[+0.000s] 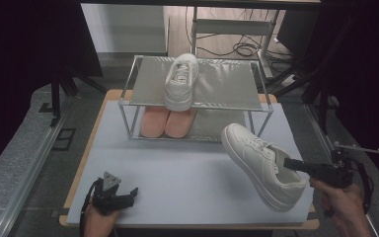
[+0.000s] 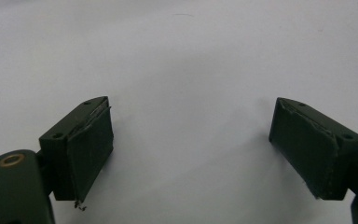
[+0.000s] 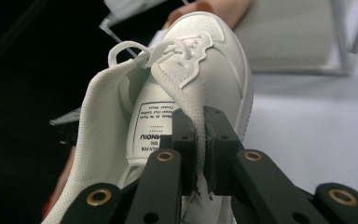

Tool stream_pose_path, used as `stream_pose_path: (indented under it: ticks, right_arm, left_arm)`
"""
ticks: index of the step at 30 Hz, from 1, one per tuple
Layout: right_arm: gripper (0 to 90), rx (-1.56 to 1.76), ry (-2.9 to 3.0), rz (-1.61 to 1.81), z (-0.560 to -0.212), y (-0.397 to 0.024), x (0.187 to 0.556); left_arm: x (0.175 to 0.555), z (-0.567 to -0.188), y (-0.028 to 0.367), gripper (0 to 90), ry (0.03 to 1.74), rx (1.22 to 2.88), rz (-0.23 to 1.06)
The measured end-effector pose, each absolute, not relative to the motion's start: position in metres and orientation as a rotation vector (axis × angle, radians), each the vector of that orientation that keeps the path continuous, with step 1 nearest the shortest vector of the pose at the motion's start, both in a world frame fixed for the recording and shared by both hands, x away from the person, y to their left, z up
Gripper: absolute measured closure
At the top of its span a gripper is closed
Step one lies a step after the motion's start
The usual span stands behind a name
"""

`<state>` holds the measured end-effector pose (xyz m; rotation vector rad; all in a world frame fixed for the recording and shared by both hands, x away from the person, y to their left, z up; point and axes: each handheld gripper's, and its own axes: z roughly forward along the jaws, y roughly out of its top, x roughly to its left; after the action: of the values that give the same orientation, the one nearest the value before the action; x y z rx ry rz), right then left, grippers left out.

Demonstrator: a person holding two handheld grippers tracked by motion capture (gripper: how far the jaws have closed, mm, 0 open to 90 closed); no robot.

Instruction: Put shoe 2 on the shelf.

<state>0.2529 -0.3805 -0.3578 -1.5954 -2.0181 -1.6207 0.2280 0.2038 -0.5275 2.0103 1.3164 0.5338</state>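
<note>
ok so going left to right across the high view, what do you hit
left gripper → pink shoes on the rack's lower shelf → white sneaker on the rack's top shelf → white sneaker in the right gripper → right gripper

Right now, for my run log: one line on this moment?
right gripper: shut on white sneaker, lifted | left gripper: open, empty | shoe rack: matching sneaker on top

Dim room from my feed, black curtains (image 1: 24, 44) both sides, grey floor (image 1: 10, 163), wood-edged counter (image 1: 177, 168) with white top, cables (image 1: 242, 48) tangled on the floor behind
</note>
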Motion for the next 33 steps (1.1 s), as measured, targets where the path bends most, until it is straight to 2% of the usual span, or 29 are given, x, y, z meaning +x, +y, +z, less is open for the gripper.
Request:
stream_pose_path:
  ticks: [20,33]
  right_arm:
    - [84.8,-1.484,-1.906,-1.758,-0.323,-0.349,0.285]
    - [84.7,-1.534,-1.842,-1.82,-0.305,-0.328,0.316]
  left_arm:
    - [0.228,-0.527,0.204,13.4,1.313,2.014,0.533]
    - [0.228,-0.527,0.204,13.5,1.313,2.016,0.534]
